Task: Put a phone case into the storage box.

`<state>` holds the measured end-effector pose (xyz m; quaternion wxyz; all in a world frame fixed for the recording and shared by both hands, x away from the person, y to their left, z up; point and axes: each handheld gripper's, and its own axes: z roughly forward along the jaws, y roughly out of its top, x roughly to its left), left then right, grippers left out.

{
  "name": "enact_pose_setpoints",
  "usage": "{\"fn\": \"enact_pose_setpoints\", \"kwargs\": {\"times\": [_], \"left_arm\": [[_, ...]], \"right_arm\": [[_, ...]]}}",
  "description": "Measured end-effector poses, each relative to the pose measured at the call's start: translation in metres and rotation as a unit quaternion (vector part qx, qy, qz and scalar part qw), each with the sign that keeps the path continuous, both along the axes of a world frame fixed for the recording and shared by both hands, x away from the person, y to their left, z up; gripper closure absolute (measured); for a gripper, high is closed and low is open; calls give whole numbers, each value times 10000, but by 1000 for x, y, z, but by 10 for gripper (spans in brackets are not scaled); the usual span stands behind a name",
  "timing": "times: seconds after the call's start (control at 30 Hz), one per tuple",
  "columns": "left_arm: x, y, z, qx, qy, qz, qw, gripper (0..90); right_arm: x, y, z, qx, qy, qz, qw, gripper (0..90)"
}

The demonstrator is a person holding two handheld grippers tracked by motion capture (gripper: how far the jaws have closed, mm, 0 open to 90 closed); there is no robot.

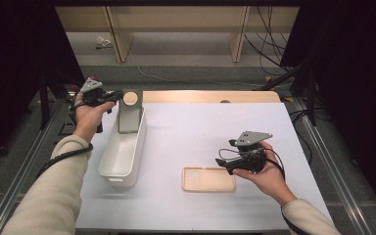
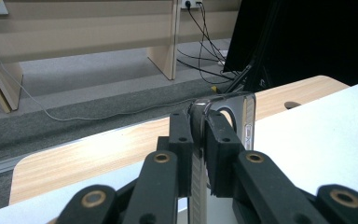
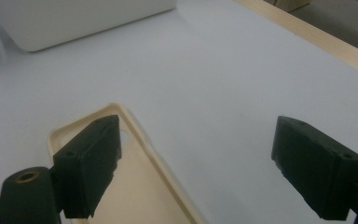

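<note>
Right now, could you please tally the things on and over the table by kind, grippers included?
Phones: 1, the phone held upright over the bin by the left gripper
Phone cases: 1, the beige case lying flat
Bins: 1, the white bin
Grippers: 2, the left gripper and the right gripper
Total: 5

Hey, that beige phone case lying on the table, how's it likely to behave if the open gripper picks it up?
The phone case looks thin and hollow, so probably light. Its low rim and open shell suggest it may flex if pinched across. Lying flat on the white table, it shouldn't roll, though it might slide under the right gripper.
</note>
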<state>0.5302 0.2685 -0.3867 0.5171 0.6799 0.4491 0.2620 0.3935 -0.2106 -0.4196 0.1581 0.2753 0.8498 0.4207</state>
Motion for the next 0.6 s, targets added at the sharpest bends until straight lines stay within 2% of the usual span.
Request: {"fn": "enact_pose_setpoints", "kwargs": {"times": [0.6], "left_arm": [[3,1,-6,23,100,7,9999,815]], "right_arm": [[0,0,0,2,14,3,10000,165]]}}
